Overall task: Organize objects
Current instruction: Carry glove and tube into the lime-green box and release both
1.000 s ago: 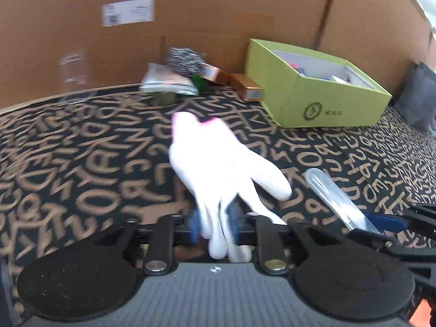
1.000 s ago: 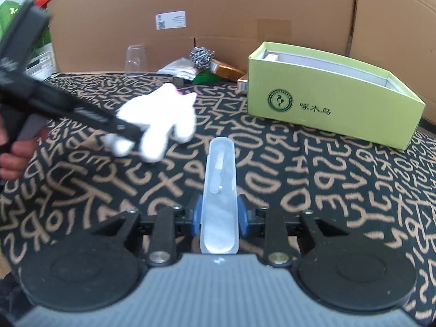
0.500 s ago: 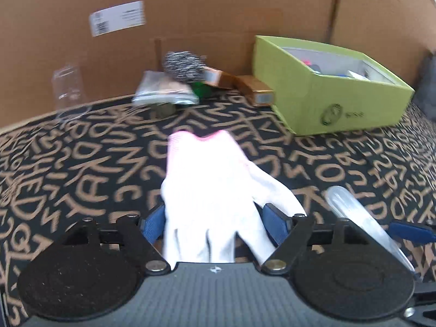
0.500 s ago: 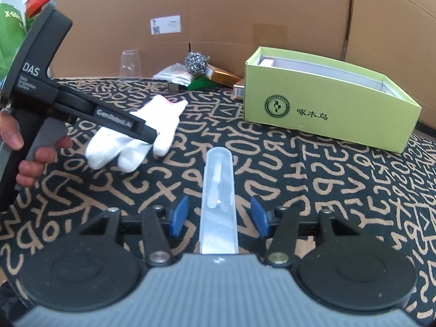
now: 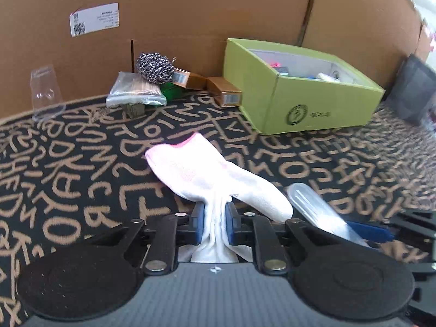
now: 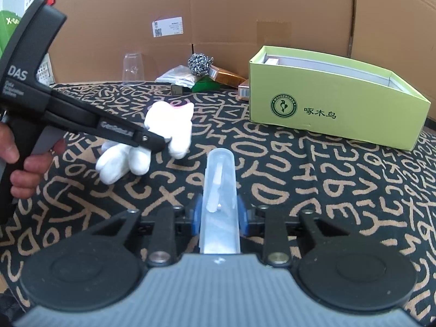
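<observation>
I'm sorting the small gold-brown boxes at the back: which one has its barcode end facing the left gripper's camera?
The gold box nearest the green box, lying flat on the cloth. The other leans tilted against the steel wool scrubber.

One white glove (image 5: 207, 174), one clear tube (image 6: 220, 190), one green box (image 6: 335, 103), one clear cup (image 5: 45, 92), one steel scourer (image 5: 155, 68), one plastic packet (image 5: 135, 92), two brown cartons (image 5: 190, 80) (image 5: 224, 94), and one small green pack (image 5: 171, 92), partly hidden. Two grippers: left (image 5: 214, 224), right (image 6: 219, 215).
</observation>
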Demonstrator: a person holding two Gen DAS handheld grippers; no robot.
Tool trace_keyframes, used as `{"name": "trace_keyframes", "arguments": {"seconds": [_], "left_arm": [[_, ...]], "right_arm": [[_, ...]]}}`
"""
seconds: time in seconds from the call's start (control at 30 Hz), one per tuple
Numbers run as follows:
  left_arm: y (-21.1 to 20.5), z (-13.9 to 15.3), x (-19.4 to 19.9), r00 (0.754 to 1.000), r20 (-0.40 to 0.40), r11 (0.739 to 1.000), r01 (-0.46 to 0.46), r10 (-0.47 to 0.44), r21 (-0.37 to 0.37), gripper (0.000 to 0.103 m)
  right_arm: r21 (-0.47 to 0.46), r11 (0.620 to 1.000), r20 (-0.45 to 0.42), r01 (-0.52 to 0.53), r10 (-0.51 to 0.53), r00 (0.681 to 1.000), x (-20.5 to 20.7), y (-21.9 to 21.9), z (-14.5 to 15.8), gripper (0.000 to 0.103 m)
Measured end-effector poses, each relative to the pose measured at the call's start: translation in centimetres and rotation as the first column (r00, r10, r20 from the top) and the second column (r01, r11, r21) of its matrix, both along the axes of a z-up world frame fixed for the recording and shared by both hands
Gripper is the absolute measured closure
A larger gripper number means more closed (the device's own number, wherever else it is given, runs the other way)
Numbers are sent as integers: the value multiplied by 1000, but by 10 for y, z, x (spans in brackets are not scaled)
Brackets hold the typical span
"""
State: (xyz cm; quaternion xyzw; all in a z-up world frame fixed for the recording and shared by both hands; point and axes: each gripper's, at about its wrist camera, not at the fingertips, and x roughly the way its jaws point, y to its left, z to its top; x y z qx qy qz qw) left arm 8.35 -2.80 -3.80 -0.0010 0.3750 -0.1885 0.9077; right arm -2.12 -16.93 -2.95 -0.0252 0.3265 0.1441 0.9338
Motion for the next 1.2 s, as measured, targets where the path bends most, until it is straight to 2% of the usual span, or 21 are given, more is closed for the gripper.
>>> {"name": "trace_keyframes", "arguments": {"seconds": [0.17, 0.3, 0.47, 0.57, 0.7, 0.8, 1.03, 1.2], "left_arm": [[1, 40, -16, 996, 78, 997, 50, -45, -52, 88], [-14, 82, -18, 977, 181, 989, 126, -111, -78, 88], [-46, 128, -3, 944, 286, 977, 196, -167, -77, 88], [-70, 141, 20, 938, 291, 972, 221, -188, -83, 88], [-105, 141, 56, 944, 265, 971, 225, -196, -83, 88], [-125, 130, 82, 951, 232, 971, 227, -203, -79, 88], [-150, 98, 136, 972, 160, 980, 186, -173, -70, 88], [-160, 79, 150, 973, 136, 978, 197, -188, -63, 87]], "right_arm": [[27, 999, 55, 25, -27, 998, -8, -15, 20, 77], [26, 998, 133, 59, -62, 989, -6, -31, 47, 77], [15, 993, 245, 117, -117, 962, 2, -56, 83, 77], [3, 987, 297, 161, -154, 942, 10, -72, 101, 77], [1, 974, 329, 225, -213, 920, 34, -95, 116, 77], [12, 964, 325, 267, -256, 910, 59, -114, 119, 77], [6, 950, 280, 311, -300, 912, 128, -141, 104, 76], [9, 948, 252, 319, -311, 916, 169, -150, 85, 76]]}}
